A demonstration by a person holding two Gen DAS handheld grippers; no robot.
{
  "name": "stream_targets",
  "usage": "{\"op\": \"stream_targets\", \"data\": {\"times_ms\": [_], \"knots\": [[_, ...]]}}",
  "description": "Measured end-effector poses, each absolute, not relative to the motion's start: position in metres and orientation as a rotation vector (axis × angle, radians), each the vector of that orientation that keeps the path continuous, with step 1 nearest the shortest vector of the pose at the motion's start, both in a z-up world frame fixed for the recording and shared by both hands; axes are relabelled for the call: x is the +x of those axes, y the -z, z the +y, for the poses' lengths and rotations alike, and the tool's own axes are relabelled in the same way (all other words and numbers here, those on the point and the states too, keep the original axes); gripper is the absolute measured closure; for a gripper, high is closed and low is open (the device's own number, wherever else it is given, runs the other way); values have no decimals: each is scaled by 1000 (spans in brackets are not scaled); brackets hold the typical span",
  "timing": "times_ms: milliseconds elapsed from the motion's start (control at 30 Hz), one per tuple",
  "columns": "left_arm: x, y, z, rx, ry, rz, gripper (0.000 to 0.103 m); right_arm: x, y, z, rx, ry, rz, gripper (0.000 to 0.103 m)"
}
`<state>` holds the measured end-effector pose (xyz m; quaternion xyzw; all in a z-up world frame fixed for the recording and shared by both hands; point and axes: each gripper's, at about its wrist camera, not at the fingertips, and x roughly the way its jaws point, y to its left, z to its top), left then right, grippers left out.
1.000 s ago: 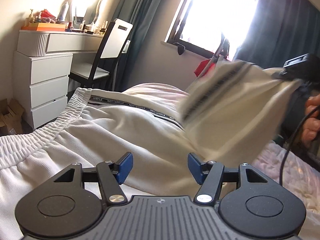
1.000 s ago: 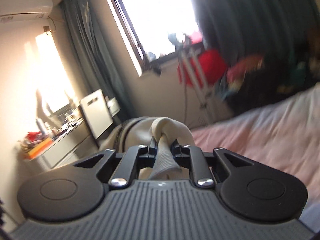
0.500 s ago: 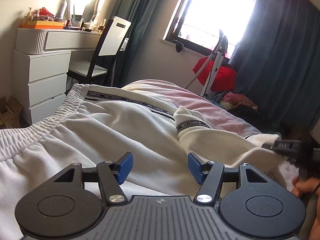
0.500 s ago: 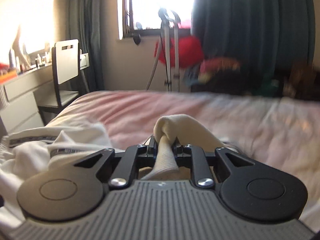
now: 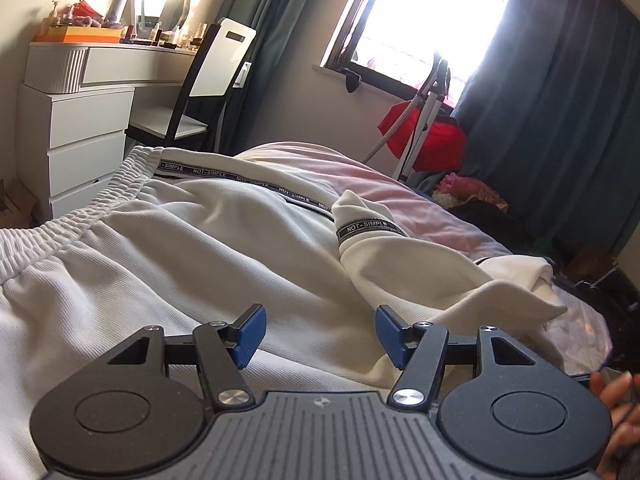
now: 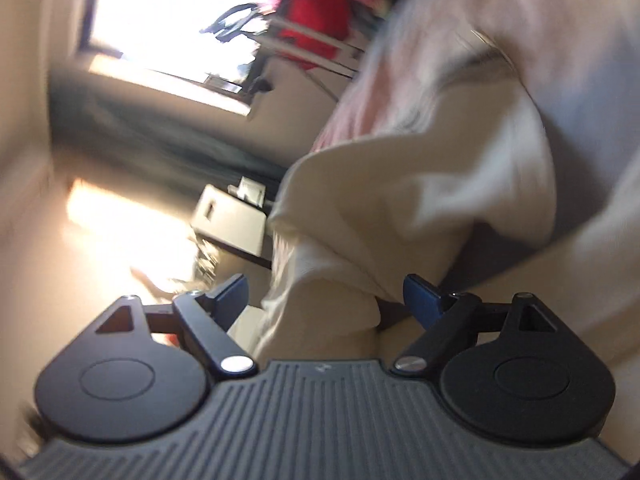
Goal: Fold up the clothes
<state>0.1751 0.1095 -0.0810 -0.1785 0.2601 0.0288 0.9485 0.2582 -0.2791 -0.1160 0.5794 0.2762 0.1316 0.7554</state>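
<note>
Cream track pants (image 5: 208, 248) with an elastic waistband (image 5: 80, 216) and a black "NOT-SIMPLE" side stripe (image 5: 256, 184) lie spread on the bed. One leg (image 5: 400, 256) is folded back across them, its end lying loose at the right. My left gripper (image 5: 318, 334) is open and empty just above the fabric. My right gripper (image 6: 326, 298) is open, rolled sideways, with the pants fabric (image 6: 400, 208) close in front of its fingers; that view is blurred.
The bed has a pink sheet (image 5: 360, 176). A white dresser (image 5: 76, 120) and a chair (image 5: 200, 92) stand at the left. A window (image 5: 420, 20), dark curtains, a red bag on a stand (image 5: 424, 136) and a clothes pile are beyond the bed.
My right gripper carried the pant leg down across the bed, then opened and let it go; it has rolled sideways. The left gripper stayed open in place.
</note>
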Motion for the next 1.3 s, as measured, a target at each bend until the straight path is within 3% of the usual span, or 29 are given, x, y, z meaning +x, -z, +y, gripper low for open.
{"op": "stream_targets", "data": {"times_ms": [400, 533, 633, 733, 1100, 1200, 1300], "knots": [[183, 94, 107, -341, -58, 557, 40, 292, 158, -283, 1723, 179, 406, 17], [187, 98, 102, -313, -57, 567, 40, 296, 133, -293, 1551, 347, 374, 41], [189, 100, 99, -296, -53, 567, 40, 303, 126, -316, 1449, 397, 406, 77], [191, 101, 97, -280, -51, 564, 40, 312, 112, -348, 1307, 409, 406, 91], [193, 104, 103, -322, -35, 555, 40, 358, -39, -472, 681, 475, 182, 95], [193, 105, 103, -314, -34, 559, 40, 340, -39, -508, 643, 544, 158, 95], [192, 106, 103, -302, -34, 562, 40, 316, -2, -549, 657, 611, 220, 95]]}}
